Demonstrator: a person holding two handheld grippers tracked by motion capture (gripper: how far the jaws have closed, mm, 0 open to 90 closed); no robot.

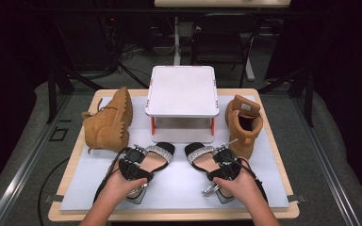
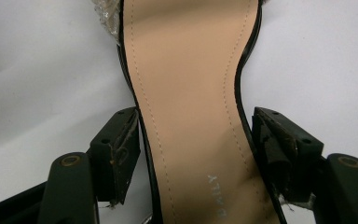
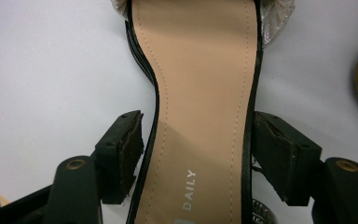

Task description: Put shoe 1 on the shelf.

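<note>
Black sandals, two: left sandal [image 1: 156, 157] straddled by left tongs [image 1: 134, 162], right sandal [image 1: 203, 157] by right tongs [image 1: 226, 162]; jaws open, ungripped. Closing judged next.

Left gripper [image 1: 133, 165] and right gripper [image 1: 226, 162] low, side by side, jaws parted.

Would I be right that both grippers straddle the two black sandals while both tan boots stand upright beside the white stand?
Not quite: the high view shows the left boot lying on its side, sole toward the stand; the right boot is upright. The left gripper and right gripper do straddle the sandals.
</note>
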